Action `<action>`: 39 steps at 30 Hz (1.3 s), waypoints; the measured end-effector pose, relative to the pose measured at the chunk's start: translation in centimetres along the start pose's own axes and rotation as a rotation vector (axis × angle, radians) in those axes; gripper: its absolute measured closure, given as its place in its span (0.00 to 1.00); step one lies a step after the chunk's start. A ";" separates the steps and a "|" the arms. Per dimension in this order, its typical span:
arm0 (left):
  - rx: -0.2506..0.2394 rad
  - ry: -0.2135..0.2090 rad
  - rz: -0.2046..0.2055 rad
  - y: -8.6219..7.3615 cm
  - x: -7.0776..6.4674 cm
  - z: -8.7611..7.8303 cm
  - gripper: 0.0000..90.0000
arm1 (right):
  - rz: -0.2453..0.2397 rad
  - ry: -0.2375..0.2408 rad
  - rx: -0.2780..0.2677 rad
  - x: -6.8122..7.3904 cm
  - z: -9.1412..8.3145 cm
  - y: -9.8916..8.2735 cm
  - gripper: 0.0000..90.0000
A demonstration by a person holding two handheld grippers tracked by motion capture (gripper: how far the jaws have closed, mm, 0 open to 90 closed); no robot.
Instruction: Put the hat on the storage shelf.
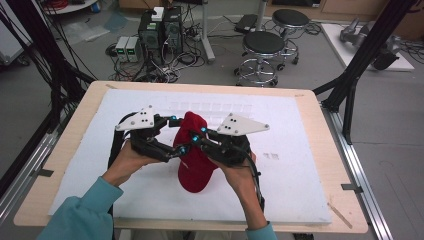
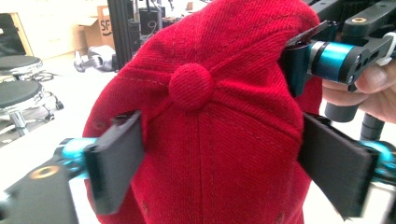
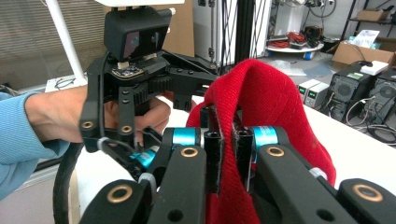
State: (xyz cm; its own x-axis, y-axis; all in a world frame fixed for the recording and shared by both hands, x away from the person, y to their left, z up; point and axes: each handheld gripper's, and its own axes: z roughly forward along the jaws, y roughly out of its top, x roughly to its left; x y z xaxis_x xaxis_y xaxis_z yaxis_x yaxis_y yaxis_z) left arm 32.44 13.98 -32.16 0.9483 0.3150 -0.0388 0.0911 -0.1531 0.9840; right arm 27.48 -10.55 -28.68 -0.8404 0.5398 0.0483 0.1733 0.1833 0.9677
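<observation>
A red cap (image 1: 195,167) is held up over the white foam board (image 1: 290,170). My left gripper (image 1: 177,135) comes in from the left, its jaws standing wide and pressed on both sides of the cap's crown (image 2: 210,140), just below the top button (image 2: 190,87). From the right, my right gripper (image 1: 198,134) is shut on a fold of the cap's fabric (image 3: 271,98), jaws nearly together (image 3: 226,135). The two grippers almost touch each other at the cap. The brim hangs down toward the person.
The foam board covers most of a wooden table (image 1: 65,150). Black frame posts (image 1: 350,85) stand at the table's right. Beyond the far edge are two stools (image 1: 262,47), computer towers (image 1: 160,30) and cables on the floor.
</observation>
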 end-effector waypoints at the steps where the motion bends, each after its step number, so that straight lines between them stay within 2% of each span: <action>1: -0.002 -0.004 0.007 0.0 0.0 0.0 0.28 | 0.000 -0.002 -0.001 0.0 0.0 0.0 0.97; 5: -0.004 -0.011 0.018 0.0 -0.1 -0.1 0.43 | -0.003 -0.003 -0.009 0.0 0.0 0.0 0.97; 6: -0.008 -0.011 0.033 0.0 -0.2 -0.1 0.49 | -0.001 -0.002 -0.011 0.0 0.0 0.0 0.97; 10: -0.018 -0.025 0.045 0.0 -0.4 -0.1 0.69 | 0.001 -0.008 -0.019 0.0 -0.1 0.0 0.97; 14: -0.008 -0.018 0.067 0.1 -0.7 0.0 0.80 | 0.000 -0.010 -0.023 0.0 -0.2 0.0 0.96; 17: 0.001 -0.004 0.067 0.1 -0.9 0.1 0.87 | -0.002 -0.016 -0.028 0.0 -0.2 -0.1 0.93; 18: 0.001 -0.004 0.067 0.1 -0.9 0.1 0.88 | -0.002 -0.016 -0.028 0.0 -0.2 -0.1 0.93; 19: 0.002 -0.001 0.061 0.1 -0.9 0.0 0.88 | 0.000 -0.014 -0.033 0.0 -0.2 -0.1 0.90; 20: 0.007 0.005 0.063 0.1 -0.9 0.1 0.89 | 0.000 -0.024 -0.042 0.0 -0.2 -0.1 0.80; 21: 0.007 0.005 0.063 0.1 -0.9 0.1 0.89 | 0.000 -0.024 -0.042 0.0 -0.2 -0.1 0.80; 22: 0.012 0.008 0.065 0.1 -0.9 0.1 0.89 | 0.003 -0.022 -0.048 0.0 -0.2 -0.2 0.69; 23: 0.012 0.017 0.064 0.1 -1.0 0.1 0.89 | 0.003 -0.022 -0.048 0.0 -0.2 -0.2 0.69; 24: 0.012 0.026 0.062 0.1 -1.0 0.1 0.89 | 0.001 -0.026 -0.062 0.0 -0.3 -0.2 0.54; 25: 0.013 0.031 0.061 0.1 -1.0 0.0 0.89 | 0.009 -0.039 -0.067 0.0 -0.3 -0.2 0.48; 29: 0.011 0.051 0.062 0.1 -0.8 -0.2 0.89 | 0.011 -0.070 -0.054 -0.2 -0.3 -0.3 0.31; 31: 0.008 0.056 0.061 0.1 -0.8 -0.3 0.89 | -0.001 -0.078 -0.049 -0.2 -0.4 -0.4 0.29; 32: 0.008 0.063 0.060 0.1 -0.7 -0.4 0.89 | 0.002 -0.079 -0.048 -0.2 -0.4 -0.6 0.23; 39: -0.005 0.082 0.049 0.3 -0.5 -0.9 0.89 | -0.004 -0.098 -0.037 -0.2 -0.9 -0.9 0.22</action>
State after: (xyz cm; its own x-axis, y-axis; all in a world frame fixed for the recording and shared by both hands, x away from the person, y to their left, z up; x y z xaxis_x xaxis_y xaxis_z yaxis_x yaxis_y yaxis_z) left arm 31.70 14.63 -31.72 0.9233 0.3833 0.0237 0.0435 -0.1655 0.9852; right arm 26.98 -11.56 -29.35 -0.7863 0.6175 0.0213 0.1493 0.1565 0.9763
